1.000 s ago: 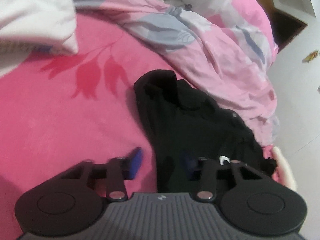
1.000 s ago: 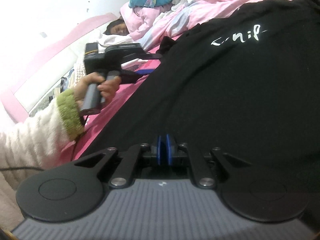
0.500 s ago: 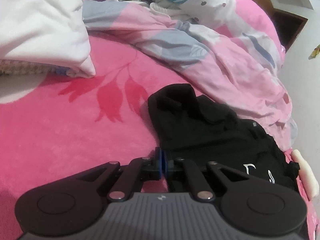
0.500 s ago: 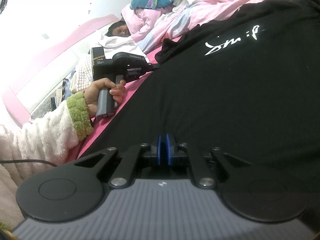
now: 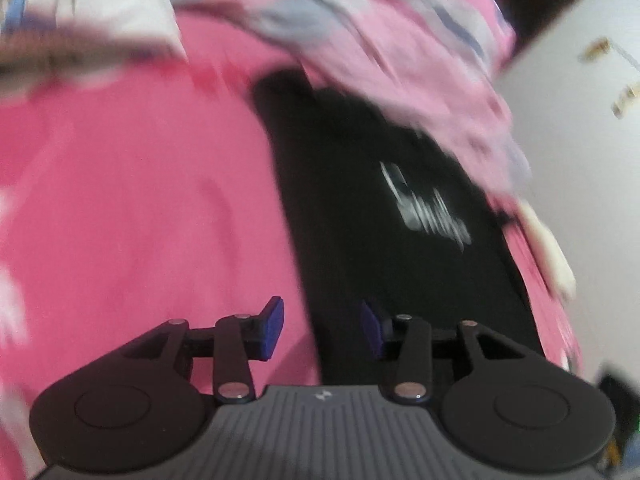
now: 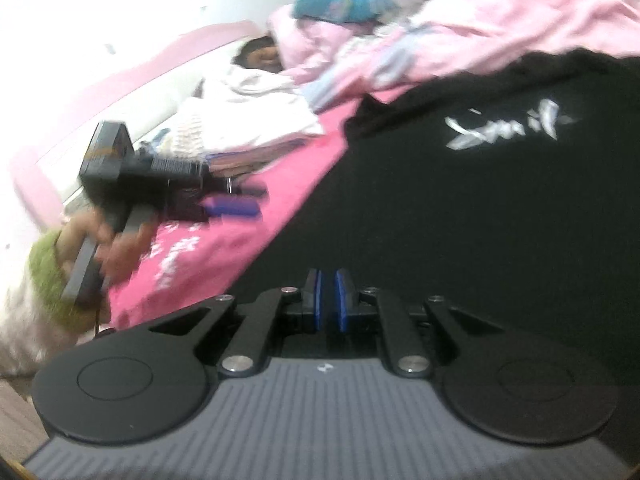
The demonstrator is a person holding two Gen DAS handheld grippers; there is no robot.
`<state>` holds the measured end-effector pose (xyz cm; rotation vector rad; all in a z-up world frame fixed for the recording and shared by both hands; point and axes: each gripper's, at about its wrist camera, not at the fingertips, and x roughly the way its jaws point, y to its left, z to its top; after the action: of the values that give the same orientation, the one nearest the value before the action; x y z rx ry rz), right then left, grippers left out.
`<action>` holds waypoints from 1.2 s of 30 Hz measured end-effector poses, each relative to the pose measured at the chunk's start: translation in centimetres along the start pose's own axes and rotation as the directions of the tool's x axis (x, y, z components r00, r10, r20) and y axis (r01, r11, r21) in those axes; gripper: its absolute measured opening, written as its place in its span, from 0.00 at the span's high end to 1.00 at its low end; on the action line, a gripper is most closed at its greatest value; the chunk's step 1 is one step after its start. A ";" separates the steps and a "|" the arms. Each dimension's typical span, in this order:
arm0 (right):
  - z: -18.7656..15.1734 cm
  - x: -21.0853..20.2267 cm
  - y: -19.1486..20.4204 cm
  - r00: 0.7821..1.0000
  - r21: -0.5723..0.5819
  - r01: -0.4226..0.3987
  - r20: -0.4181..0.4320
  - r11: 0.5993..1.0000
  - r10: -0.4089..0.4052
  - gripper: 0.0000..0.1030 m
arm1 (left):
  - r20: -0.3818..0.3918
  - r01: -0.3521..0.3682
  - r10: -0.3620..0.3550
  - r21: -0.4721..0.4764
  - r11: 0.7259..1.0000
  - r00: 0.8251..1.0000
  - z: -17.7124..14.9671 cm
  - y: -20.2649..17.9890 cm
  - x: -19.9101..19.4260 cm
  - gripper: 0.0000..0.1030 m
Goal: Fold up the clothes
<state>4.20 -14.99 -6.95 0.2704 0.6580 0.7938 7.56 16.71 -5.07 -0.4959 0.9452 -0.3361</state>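
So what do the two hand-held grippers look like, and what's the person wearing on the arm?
Each hand-held gripper has a grey ribbed body with a small white logo, two round black discs, black linkage arms with silver pins, and blue pads on the fingertips. In the right wrist view the left one shows a black boxy top and a grey handle. The sleeve is fluffy white with a green cuff.

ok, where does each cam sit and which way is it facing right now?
Left wrist: rides the left gripper, looking down and forward at the pink blanket and black shirt; its own blue-padded fingers show spread apart.
Right wrist: rides the right gripper, looking low across the shirt toward the pink duvet; its fingers are together, and the person's left hand with a green cuff holds the other gripper.
Shared: shirt with white lettering, blanket, duvet.
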 end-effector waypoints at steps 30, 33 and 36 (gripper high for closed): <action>-5.6 1.2 9.0 0.960 -0.290 -0.187 -0.259 0.939 0.111 0.93 | -0.058 0.044 -0.049 -0.085 0.995 0.997 -11.3 0.1 -3.4 0.94; -3.8 0.9 7.3 0.978 -0.221 -0.140 -0.181 0.965 0.100 0.93 | -0.057 0.041 -0.046 -0.083 0.996 0.997 -11.4 0.1 -3.5 0.94; -3.5 0.7 5.5 0.987 -0.147 -0.095 -0.143 0.985 0.074 0.93 | -0.057 0.039 -0.044 -0.081 0.996 0.997 -11.5 0.1 -3.5 0.94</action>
<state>-0.82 -10.78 -7.40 0.1042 0.7134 0.9458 -3.93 15.60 -8.29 -0.5818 1.0092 -0.3531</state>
